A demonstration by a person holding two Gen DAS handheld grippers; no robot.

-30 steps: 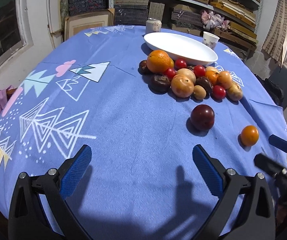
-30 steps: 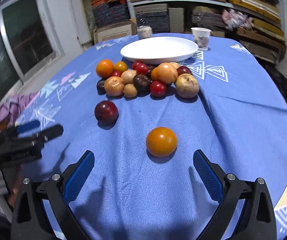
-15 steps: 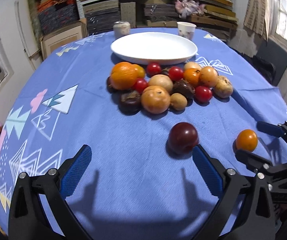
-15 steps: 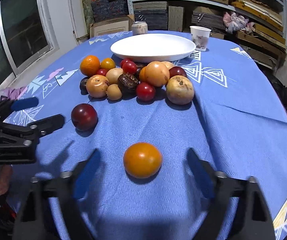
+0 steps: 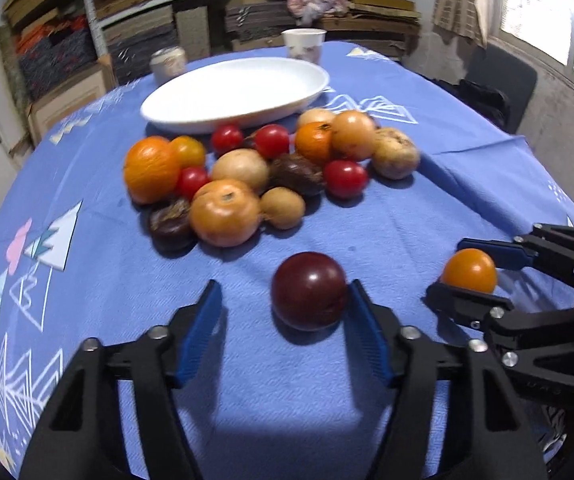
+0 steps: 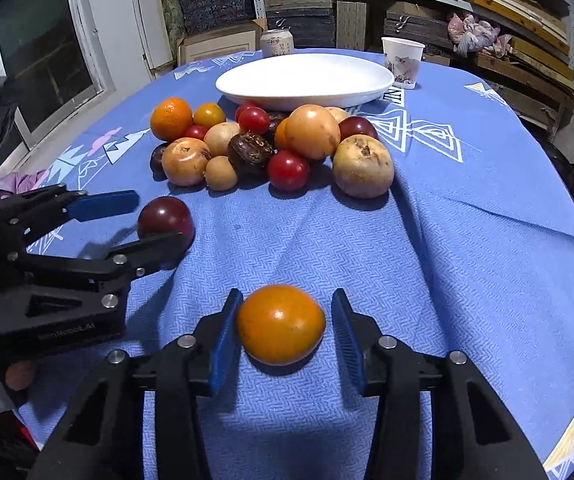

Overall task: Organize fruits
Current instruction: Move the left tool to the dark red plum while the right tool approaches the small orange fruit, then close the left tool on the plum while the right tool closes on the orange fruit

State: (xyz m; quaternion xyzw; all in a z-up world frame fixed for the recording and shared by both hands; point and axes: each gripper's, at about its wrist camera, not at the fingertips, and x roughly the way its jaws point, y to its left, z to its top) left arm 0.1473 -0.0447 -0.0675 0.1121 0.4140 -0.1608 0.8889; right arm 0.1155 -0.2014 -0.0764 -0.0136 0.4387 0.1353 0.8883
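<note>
- My left tongs [image 5: 283, 308] are spread wide around the dark red fruit [image 5: 309, 290]; only the right pad looks to touch it.
- My right tongs [image 6: 283, 320] stand open, framing the orange fruit [image 6: 280, 324], left pad just at its skin.
- Both fruits sit on the blue-clothed counter [image 6: 467, 260], near me and apart from the fruit pile [image 6: 271, 144].
- The white plate [image 6: 305, 78] lies just behind the pile.

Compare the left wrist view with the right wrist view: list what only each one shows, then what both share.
Only the left wrist view: a dark chair past the table's right edge.
Only the right wrist view: a window on the left wall.
Both: the white plate, the paper cup, the fruit pile, the dark red fruit between the open left gripper, and the orange fruit between the open right gripper.
</note>
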